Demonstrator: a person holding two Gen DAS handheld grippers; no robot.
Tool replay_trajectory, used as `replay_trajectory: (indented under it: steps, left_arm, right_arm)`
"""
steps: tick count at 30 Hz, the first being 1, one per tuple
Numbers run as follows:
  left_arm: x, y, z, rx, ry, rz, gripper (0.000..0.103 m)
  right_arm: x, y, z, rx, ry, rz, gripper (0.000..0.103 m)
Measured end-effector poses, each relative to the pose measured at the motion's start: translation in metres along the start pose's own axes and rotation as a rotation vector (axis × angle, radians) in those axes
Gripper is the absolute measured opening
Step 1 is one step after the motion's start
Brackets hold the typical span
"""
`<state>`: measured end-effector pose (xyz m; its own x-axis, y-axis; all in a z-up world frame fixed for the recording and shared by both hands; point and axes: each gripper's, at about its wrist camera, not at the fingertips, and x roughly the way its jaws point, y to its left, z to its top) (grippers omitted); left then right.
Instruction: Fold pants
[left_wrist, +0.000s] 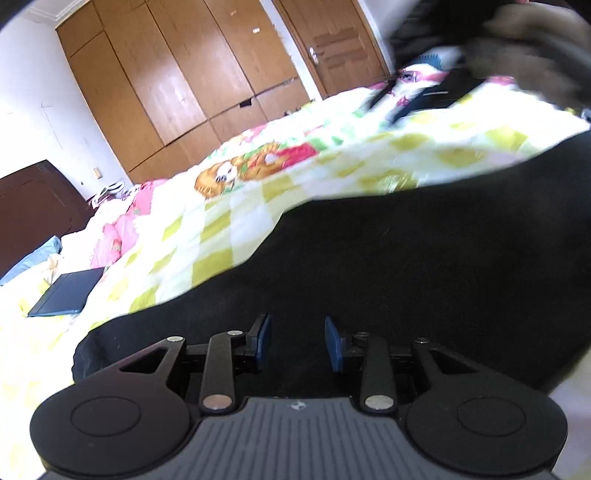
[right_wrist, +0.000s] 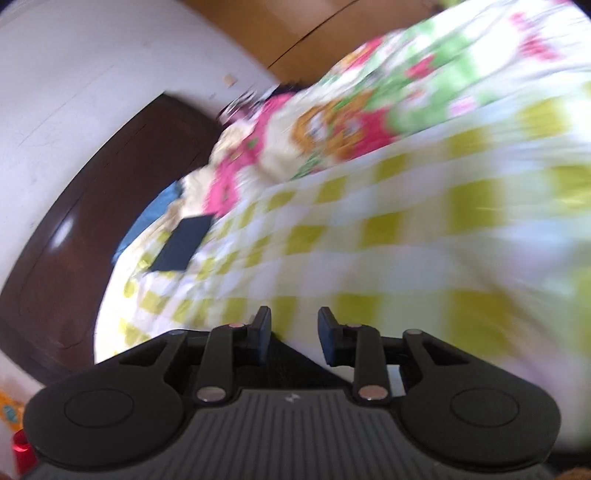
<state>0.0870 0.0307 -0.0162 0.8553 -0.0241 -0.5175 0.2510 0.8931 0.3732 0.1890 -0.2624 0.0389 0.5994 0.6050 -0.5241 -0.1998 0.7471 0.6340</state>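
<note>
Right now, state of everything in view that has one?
Pants: black, spread on the quilt, under the left gripper, not gripped.
Left gripper: open, nothing between the pads.
Right gripper: open, empty, over the quilt; view blurred.
Quilt: spread on the bed, rumpled.
Wardrobe: doors shut.
Door: shut.
Notebook: closed, flat on the quilt.

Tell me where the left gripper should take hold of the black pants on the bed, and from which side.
Probably grip the black pants at their edge along the checked bedspread, coming in low from the bedspread side. The cloth lies flat and wide, so only that border offers a lip for the fingers. The left gripper stands open above the cloth.
</note>
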Motion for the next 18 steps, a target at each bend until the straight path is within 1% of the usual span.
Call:
replay_trajectory:
  steps: [3,5,7,8,9,11,14,15,16,18]
  left_arm:
    - [-0.009,-0.02,0.01,0.016,-0.041,-0.017,0.046]
    - [-0.014,-0.038,0.017,0.03,-0.052,-0.052,0.046]
    - [-0.019,-0.058,0.025,0.047,-0.062,-0.096,0.046]
    - [-0.022,-0.068,0.03,0.062,-0.071,-0.115,0.047]
    - [-0.025,-0.078,0.034,0.078,-0.078,-0.131,0.047]
    - [-0.028,-0.099,0.047,0.111,-0.087,-0.162,0.047]
    - [-0.032,-0.127,0.064,0.152,-0.085,-0.213,0.047]
    - [-0.035,-0.133,0.069,0.163,-0.083,-0.229,0.047]
    - [-0.037,-0.141,0.073,0.178,-0.081,-0.24,0.047]
    - [-0.044,-0.158,0.08,0.206,-0.08,-0.256,0.047]
  right_arm:
    - [-0.102,-0.048,-0.051,0.151,-0.098,-0.214,0.032]
    - [-0.16,-0.074,-0.086,0.265,-0.181,-0.338,0.032]
    - [-0.209,-0.099,-0.116,0.363,-0.272,-0.398,0.032]
    - [-0.224,-0.108,-0.126,0.394,-0.313,-0.429,0.032]
    - [-0.233,-0.116,-0.133,0.417,-0.339,-0.442,0.032]
    - [-0.243,-0.135,-0.143,0.474,-0.392,-0.442,0.032]
    - [-0.237,-0.159,-0.15,0.562,-0.426,-0.408,0.033]
    - [-0.234,-0.166,-0.152,0.58,-0.44,-0.381,0.033]
    - [-0.231,-0.171,-0.154,0.585,-0.452,-0.366,0.031]
    - [-0.228,-0.181,-0.155,0.598,-0.488,-0.336,0.031]
